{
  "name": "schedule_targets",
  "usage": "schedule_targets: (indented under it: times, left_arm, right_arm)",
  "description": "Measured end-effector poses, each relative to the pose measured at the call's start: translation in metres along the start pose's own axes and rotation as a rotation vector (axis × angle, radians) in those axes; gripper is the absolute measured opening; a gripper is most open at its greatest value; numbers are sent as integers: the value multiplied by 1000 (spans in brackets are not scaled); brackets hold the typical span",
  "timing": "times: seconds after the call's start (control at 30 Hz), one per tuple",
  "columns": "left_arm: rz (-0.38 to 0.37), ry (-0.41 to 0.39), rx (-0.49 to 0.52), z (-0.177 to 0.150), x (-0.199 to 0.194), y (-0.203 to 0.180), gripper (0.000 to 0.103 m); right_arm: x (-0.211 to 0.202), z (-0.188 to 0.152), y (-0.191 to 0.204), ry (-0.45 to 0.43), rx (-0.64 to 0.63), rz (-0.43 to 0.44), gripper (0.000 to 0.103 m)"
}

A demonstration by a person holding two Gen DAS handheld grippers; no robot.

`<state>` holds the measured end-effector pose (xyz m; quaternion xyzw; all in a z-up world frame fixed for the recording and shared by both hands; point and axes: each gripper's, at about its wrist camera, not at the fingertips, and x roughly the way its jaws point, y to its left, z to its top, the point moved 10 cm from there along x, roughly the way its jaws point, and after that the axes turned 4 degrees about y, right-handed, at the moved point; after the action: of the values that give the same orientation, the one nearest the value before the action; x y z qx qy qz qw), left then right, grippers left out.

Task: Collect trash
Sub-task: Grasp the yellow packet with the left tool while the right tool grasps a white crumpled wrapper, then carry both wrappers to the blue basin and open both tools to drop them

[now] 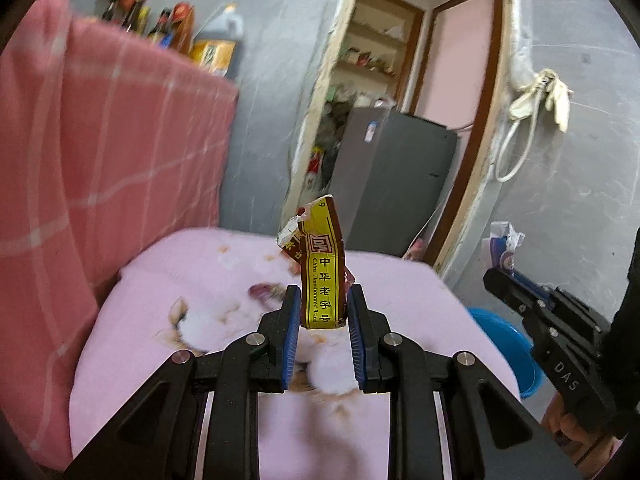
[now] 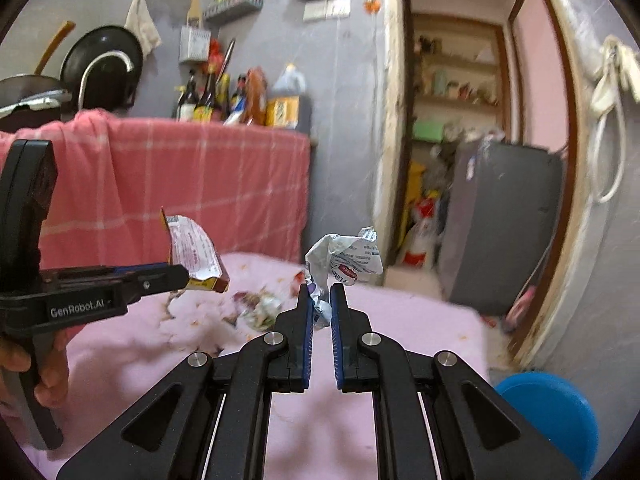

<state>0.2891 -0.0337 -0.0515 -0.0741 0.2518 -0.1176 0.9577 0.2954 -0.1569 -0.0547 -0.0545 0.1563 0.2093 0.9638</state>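
Yellow torn wrapper (image 1: 322, 268) upright, pinched in left claw (image 1: 323, 312); crumpled white printed paper (image 2: 344, 264) pinched in right claw (image 2: 321, 308).

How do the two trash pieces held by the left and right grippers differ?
The yellow wrapper in the left gripper is a mostly flat, torn strip standing upright, with red and yellow print. The crumpled paper in the right gripper is a white wad with blue and red print, bulging above the fingers. The jaws look wider around the wrapper than around the paper. Both are lifted above the pink tablecloth, each pinched at its lower end.
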Motion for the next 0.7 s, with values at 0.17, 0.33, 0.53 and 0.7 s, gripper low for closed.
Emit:
schedule_targets:
  times: [0.17,0.33,0.53,0.7]
  left_arm:
    - [-20,-93,77,16,-6,-39,19]
    - [-67,-182,139,34,-5,-84,19]
    - [-158,-228,184,40,11,-143,19]
    - [-226,-207,201,40,38,-189,19]
  right_arm:
    - [-34,13,-25,-88,-18,-95,7]
    - [-59,23,-56,-146,-22,-184,7]
    - [-83,21,-105,-176,-11,-295,7]
    - [-96,12,-148,-177,13,-374,7]
